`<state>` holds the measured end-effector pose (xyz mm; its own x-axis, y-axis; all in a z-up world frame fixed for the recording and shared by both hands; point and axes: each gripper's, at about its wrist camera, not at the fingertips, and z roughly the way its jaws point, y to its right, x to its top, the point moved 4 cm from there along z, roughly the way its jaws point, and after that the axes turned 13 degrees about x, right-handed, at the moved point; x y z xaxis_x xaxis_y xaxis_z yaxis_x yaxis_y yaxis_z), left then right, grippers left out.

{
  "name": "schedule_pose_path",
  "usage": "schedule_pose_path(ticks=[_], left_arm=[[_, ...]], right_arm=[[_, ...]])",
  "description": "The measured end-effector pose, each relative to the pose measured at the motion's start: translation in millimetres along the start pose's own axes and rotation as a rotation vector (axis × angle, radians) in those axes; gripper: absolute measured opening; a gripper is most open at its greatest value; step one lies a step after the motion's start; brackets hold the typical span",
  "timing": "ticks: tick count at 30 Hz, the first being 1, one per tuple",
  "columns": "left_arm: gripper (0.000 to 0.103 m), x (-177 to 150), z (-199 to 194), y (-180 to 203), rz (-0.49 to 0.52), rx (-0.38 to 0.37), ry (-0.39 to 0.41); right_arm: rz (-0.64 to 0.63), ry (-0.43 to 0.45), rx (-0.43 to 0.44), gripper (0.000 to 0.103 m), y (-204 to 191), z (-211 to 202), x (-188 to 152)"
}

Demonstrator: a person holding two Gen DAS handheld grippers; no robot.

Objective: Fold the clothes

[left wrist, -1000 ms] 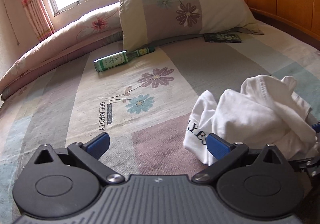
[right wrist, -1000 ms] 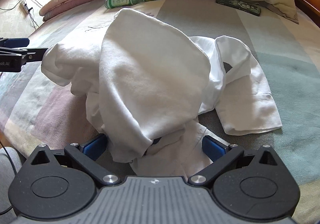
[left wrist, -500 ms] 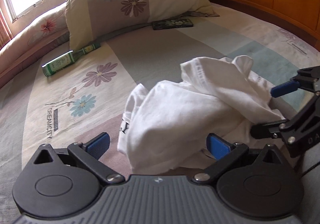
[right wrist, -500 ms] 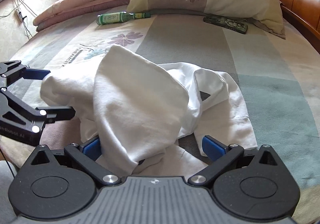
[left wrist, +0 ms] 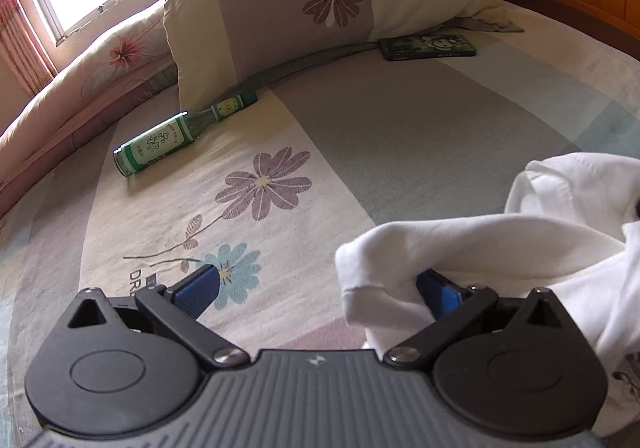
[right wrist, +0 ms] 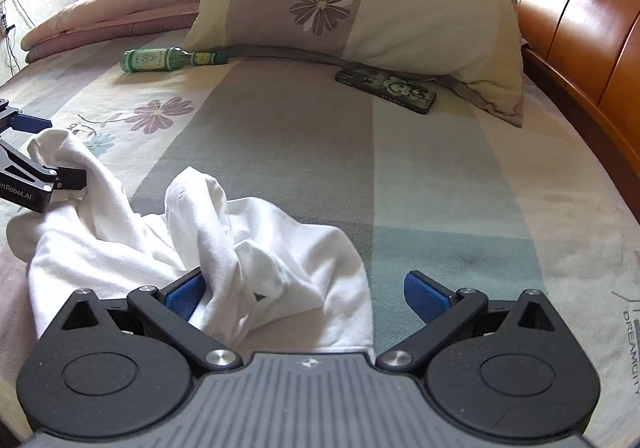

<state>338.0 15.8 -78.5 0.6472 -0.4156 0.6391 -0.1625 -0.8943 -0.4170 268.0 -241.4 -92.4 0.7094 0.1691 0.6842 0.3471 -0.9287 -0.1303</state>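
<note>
Lying bunched on the striped floral bedsheet (right wrist: 400,175), the white cotton garment (right wrist: 280,244) shows no fold; left gripper (left wrist: 316,288) and right gripper (right wrist: 308,294) both gape wide, gripping nothing.

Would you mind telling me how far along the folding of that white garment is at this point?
No fold looks done: the white garment lies crumpled on the bed sheet. In hand: both grippers are open at the cloth, the left gripper with fabric draped over one finger, the right gripper with bunched cloth between its fingers. Left to do: gripping, spreading it flat and all the folds.
</note>
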Motion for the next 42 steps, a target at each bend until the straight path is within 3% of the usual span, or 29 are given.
schedule_pose_path(ticks=[5,12,20,29,35,38,42], left_arm=[[0.103,15,14,-8,-0.026,0.043,0.006],[0.102,2,-38,-37,-0.043,0.067,0.056],[0.102,-52,-90,-14,0.011,-0.104,0.033],[0.102,-70,-45,17,-0.183,-0.223,0.0],[0.103,-47,-26,-5,-0.164,-0.121,0.042],[0.103,-33,-21,-22,-0.157,-0.028,0.066],[0.102,-35,-16,-28,-0.2,-0.04,0.033]], right_arm=[[0.0,0.017,-0.014,0.103,-2,-9,-1],[0.01,0.023,-0.002,0.103,-17,-42,-15],[0.007,0.015,0.038,0.103,-44,-76,-29],[0.022,-0.007,0.053,0.103,-68,-80,-42],[0.028,-0.017,0.001,0.103,-56,-69,-48],[0.036,-0.019,0.008,0.103,-50,-61,-47],[0.036,-0.024,0.007,0.103,-44,-46,-46]])
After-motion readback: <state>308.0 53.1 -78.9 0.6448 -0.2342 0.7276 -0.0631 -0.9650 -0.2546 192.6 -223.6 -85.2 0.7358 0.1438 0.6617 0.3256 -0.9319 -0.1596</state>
